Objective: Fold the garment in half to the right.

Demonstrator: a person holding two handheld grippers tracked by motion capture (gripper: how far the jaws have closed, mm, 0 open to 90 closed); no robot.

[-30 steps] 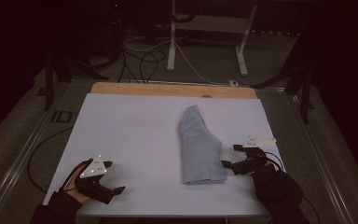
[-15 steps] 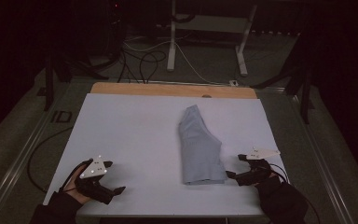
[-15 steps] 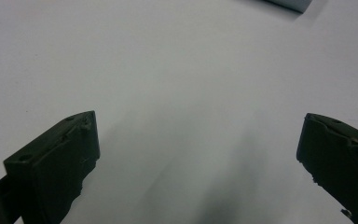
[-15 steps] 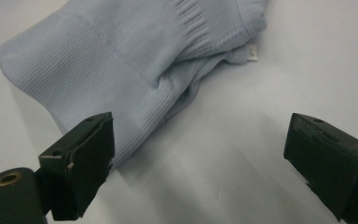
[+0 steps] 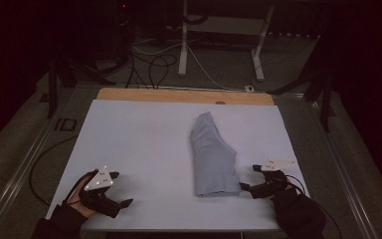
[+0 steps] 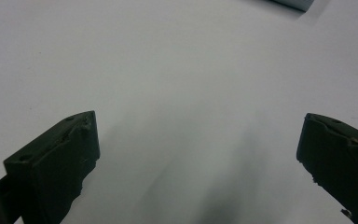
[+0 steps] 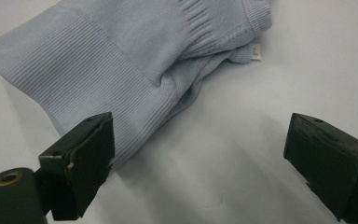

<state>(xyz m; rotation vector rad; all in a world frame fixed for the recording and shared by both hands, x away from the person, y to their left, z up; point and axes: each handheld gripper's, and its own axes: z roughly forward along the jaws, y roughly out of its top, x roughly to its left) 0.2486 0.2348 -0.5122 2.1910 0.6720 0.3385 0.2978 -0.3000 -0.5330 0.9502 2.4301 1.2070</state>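
Right gripper (image 5: pixel 246 178), jaws spread wide and empty, sits at the folded light-blue sweater's (image 5: pixel 213 155) five o'clock corner, ribbed hem (image 7: pixel 74 79) just beyond one jaw, probably lined up to pinch. Left gripper (image 5: pixel 124 199), also agape, idles at the white table's (image 5: pixel 144 144) seven o'clock.

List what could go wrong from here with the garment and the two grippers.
1. The right gripper, open beside the folded pale-blue knit garment's ribbed hem, might pinch only the top layer, so the fold could pull apart.
2. That hem lies near the white table's front edge; a tug towards the person could drag it off.
3. The left gripper sits far away, open, unable to steady the cloth.
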